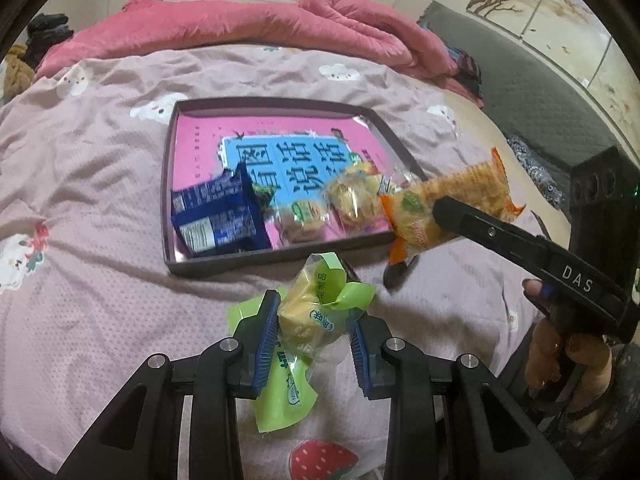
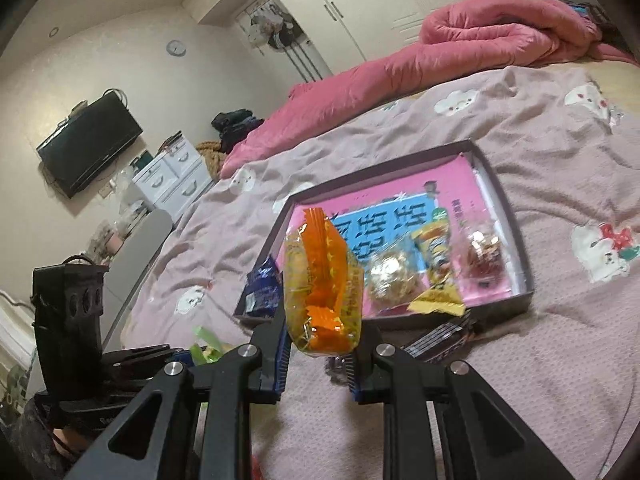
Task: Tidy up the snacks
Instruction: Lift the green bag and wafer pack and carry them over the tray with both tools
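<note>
Crinkly film is worrying us: we are clamping a green-wrapped yellow snack (image 1: pixel 310 312) in the left gripper (image 1: pixel 314 334) and an orange-striped clear cracker packet (image 2: pixel 322 292) in the right gripper (image 2: pixel 320 354), both jaws nearly closed, and either could be slipping out short of the dark shallow tray's (image 1: pixel 276 257) near edge.

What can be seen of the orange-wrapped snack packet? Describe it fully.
The orange-wrapped snack packet is a clear, crinkly plastic pack with orange crimped ends and an orange printed band, showing pale yellow cracker-like pieces inside. It is lifted off the bedspread, held by its lower end in the right tool, whose blue pads press on both sides. From the left wrist view it hangs by the tray's near right corner.
</note>
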{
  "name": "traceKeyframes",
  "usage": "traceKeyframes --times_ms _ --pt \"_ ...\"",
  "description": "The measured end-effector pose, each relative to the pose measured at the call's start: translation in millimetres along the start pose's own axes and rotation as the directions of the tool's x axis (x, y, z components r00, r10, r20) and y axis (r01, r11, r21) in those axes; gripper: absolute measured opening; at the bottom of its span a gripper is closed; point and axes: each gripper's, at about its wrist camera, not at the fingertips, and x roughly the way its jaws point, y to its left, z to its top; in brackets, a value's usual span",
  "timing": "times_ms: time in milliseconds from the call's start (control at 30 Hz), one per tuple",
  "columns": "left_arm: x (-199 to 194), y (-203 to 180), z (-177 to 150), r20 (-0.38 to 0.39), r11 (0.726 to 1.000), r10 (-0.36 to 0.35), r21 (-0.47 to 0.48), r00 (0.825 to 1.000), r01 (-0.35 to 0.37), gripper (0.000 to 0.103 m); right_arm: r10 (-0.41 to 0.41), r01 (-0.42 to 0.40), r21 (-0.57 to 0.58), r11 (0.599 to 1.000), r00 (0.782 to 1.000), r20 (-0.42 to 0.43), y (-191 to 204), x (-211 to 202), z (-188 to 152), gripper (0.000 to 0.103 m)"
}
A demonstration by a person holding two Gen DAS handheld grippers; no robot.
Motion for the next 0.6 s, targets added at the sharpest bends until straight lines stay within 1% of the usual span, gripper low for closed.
traceKeyframes --times_ms 200,433,600 --pt "-2.0 -2.5 14.3 0.024 1.000 0.002 -0.009 1.000 -0.002 0.034 -0.023 0.022 0.035 0.999 0.999 0.038 -11.0 -9.9 7.0 0.023" --pt "0.7 -11.8 31.0 0.049 1.000 0.006 0.000 0.999 -0.006 0.034 -0.056 0.052 0.049 0.997 0.996 0.075 -20.3 -18.4 16.5 0.023" --pt "6.1 -18.3 41.2 0.055 1.000 -0.007 0.002 0.998 0.007 0.034 -0.080 0.074 0.064 0.995 0.992 0.098 -28.0 -25.6 22.5 0.023"
